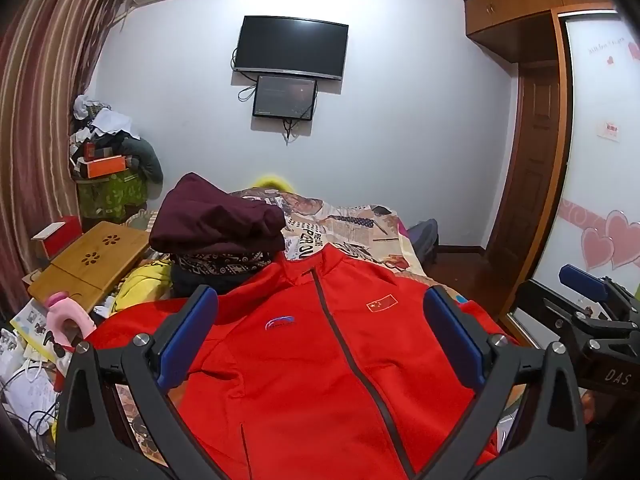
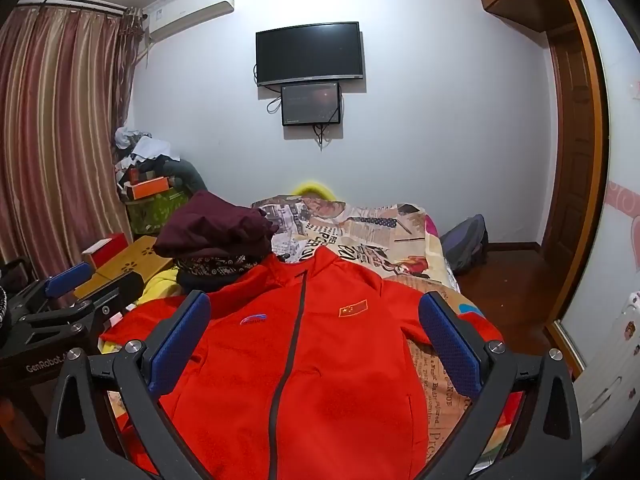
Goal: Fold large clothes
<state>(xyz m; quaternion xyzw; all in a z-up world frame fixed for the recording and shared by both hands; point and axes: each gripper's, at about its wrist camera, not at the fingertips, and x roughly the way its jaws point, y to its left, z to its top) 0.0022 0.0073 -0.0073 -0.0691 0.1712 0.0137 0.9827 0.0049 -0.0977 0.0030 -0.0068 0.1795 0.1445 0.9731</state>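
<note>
Red fleece-like fabric fills the foreground of both wrist views: a zip-front track jacket [image 1: 320, 360] lies face up and spread flat on the bed [image 1: 360, 224], collar toward the far wall, zip closed, a small flag patch on one side of the chest and a blue logo on the other. Its sleeves run out to both sides and no part of it is turned over, so by the look of it the folding of this garment has not begun; every fold is left to do

Behind the collar, on the patterned bedspread, sits a stack of dark clothes topped by a maroon garment [image 1: 216, 216], which looks already folded, so I judge that part of the pile has been dealt with. A bamboo lap table [image 1: 88, 264] stands beside the bed, with clutter below it, and a dark television [image 1: 291, 46] hangs on the far wall

Both grippers hover over the lower half of the jacket, side by side. The left gripper [image 1: 320, 336] has its 2 blue-padded jaws spread wide with nothing between them, clear of the cloth. The right gripper [image 2: 316, 336] is likewise released, jaws wide apart and empty, tipped slightly down toward the jacket. A likely first move is a sleeve or side panel, brought in toward the zip
</note>
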